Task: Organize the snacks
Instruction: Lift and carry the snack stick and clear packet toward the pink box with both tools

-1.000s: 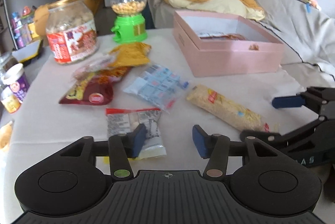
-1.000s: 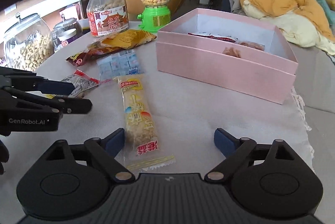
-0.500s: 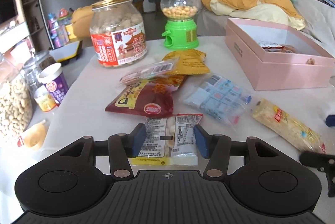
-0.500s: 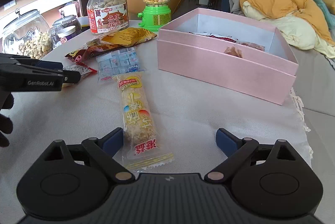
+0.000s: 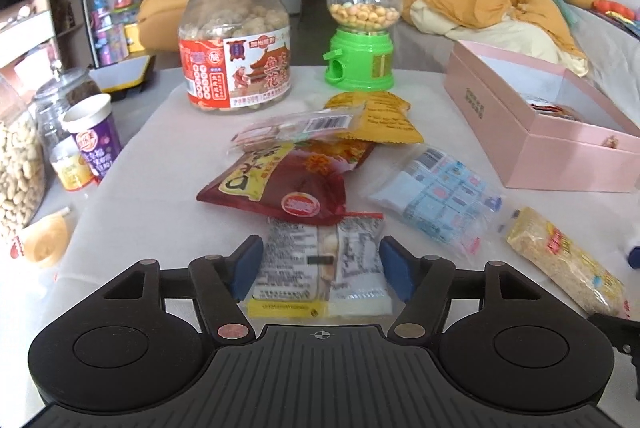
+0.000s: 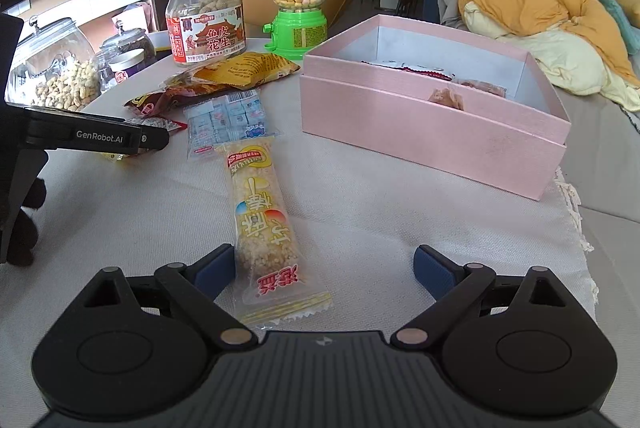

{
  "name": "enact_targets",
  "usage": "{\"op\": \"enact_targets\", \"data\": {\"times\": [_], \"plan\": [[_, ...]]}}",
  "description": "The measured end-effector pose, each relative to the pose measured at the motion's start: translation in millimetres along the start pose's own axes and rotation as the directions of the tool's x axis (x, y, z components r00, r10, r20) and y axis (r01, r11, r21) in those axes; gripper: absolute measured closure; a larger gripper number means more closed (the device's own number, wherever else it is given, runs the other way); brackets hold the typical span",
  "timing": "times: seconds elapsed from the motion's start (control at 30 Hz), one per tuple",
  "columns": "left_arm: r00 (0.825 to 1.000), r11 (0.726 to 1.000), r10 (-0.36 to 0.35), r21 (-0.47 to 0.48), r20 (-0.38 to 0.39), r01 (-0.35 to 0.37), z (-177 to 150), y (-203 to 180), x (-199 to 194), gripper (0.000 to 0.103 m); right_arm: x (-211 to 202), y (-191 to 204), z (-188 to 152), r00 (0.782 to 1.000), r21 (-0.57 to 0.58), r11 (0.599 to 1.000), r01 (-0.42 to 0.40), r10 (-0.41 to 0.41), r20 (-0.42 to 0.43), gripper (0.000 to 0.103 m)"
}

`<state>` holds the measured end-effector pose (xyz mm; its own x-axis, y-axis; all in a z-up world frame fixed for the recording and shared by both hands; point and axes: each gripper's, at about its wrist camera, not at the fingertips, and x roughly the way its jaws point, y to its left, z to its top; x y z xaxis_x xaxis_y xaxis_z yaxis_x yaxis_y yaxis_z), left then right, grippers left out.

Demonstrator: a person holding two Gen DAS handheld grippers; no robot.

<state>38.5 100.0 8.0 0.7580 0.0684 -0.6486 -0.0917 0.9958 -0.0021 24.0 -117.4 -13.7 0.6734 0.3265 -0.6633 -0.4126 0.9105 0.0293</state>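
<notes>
So the left claw [image 5: 320, 270] is sitting low over the counter [image 5: 152, 196] with its jaws spread, and they've just been opening wider. A clear packet [image 5: 320, 268] is lying flat between the blue pads [image 5: 246, 264], not pinched, with a sliver of gap on each side as far as I can see. Off to that claw's left a peanut jar [image 5: 18, 172], a purple cup [image 5: 94, 136] and a small yellow cup [image 5: 72, 168] are crowding the counter edge. Straight ahead of it, touching the packet's far end, a dark red bag [image 5: 280, 180] is lying flat, with a pinkish wrapper [image 5: 296, 126] and a yellow bag [image 5: 384, 118] piled behind it. Further back a big labelled jar [image 5: 236, 44] and a green candy dispenser [image 5: 362, 28] are standing upright side by side. To that claw's right a blue-and-white pack [image 5: 440, 196] is lying near the red bag.

The right claw [image 6: 324, 270] is also released, jaws wide apart. A long rice bar [image 6: 260, 220] is lying lengthwise between them, right up against the left pad [image 6: 214, 268] (can't tell if it's actually touching) and well clear of the other one. Ahead and to the right of this claw the pink box [image 6: 432, 132] is sitting open with a few snacks [image 6: 448, 96] already inside. Behind it an orange blanket [image 6: 532, 0] is heaped on a bed.
</notes>
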Motion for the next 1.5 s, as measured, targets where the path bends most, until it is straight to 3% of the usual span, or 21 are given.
{"op": "enact_targets", "data": {"times": [0.13, 0.33, 0.53, 0.7, 0.8, 0.87, 0.93, 1.1, 1.33, 1.43, 1.5], "plan": [[0.999, 0.999, -0.037, 0.002, 0.002, 0.037, -8.8, -6.5, -12.6, 0.039, 4.1, -1.5, 1.6, 1.000, 0.015, 1.000, 0.014, -0.014, -0.015, 0.000], [0.991, 0.991, -0.132, 0.028, 0.011, 0.132, -33.8, -32.4, -41.2, 0.039, 6.1, -2.4, 3.1, 1.000, 0.012, 1.000, 0.010, -0.010, -0.022, 0.000], [0.989, 0.986, -0.150, 0.074, 0.016, 0.148, -46.2, -49.7, -52.0, 0.040, 3.7, -5.0, 2.4, 1.000, 0.017, 1.000, -0.006, 0.006, -0.017, 0.000], [0.989, 0.987, -0.147, 0.070, 0.024, 0.145, -47.2, -49.4, -51.2, 0.040, 6.2, -3.1, 11.8, 1.000, 0.015, 1.000, 0.003, -0.003, -0.012, 0.017], [0.989, 0.987, -0.145, 0.074, 0.025, 0.143, -47.5, -50.0, -51.0, 0.039, 15.7, 3.7, 28.7, 0.999, 0.006, 1.000, -0.006, 0.006, -0.033, 0.035], [0.989, 0.987, -0.144, 0.076, 0.025, 0.142, -47.5, -50.1, -51.4, 0.039, 22.3, 9.5, 39.0, 0.999, 0.004, 1.000, -0.021, 0.021, -0.050, 0.054], [0.989, 0.987, -0.146, 0.075, 0.025, 0.144, -47.5, -49.8, -51.3, 0.039, 24.7, 16.5, 44.0, 0.997, -0.020, 0.999, -0.027, 0.025, -0.069, 0.063], [0.989, 0.987, -0.144, 0.073, 0.024, 0.142, -46.8, -51.0, -50.6, 0.039, 11.3, 8.8, 35.7, 0.993, -0.037, 0.998, -0.044, 0.039, -0.107, 0.074], [0.989, 0.988, -0.146, 0.061, 0.030, 0.144, -46.5, -49.1, -52.4, 0.042, -23.7, -31.4, 7.8, 0.988, 0.011, 0.999, -0.041, 0.043, -0.145, 0.074], [0.975, 0.975, -0.220, 0.019, 0.036, 0.220, -44.9, -51.6, -55.4, 0.045, -32.0, -44.8, 3.8, 0.985, 0.062, 0.996, -0.062, 0.071, -0.156, 0.074], [0.969, 0.969, -0.246, 0.046, 0.031, 0.245, -43.1, -63.6, -57.7, 0.046, -34.8, -51.0, 5.4, 0.983, 0.097, 0.992, -0.078, 0.093, -0.159, 0.074]]}}
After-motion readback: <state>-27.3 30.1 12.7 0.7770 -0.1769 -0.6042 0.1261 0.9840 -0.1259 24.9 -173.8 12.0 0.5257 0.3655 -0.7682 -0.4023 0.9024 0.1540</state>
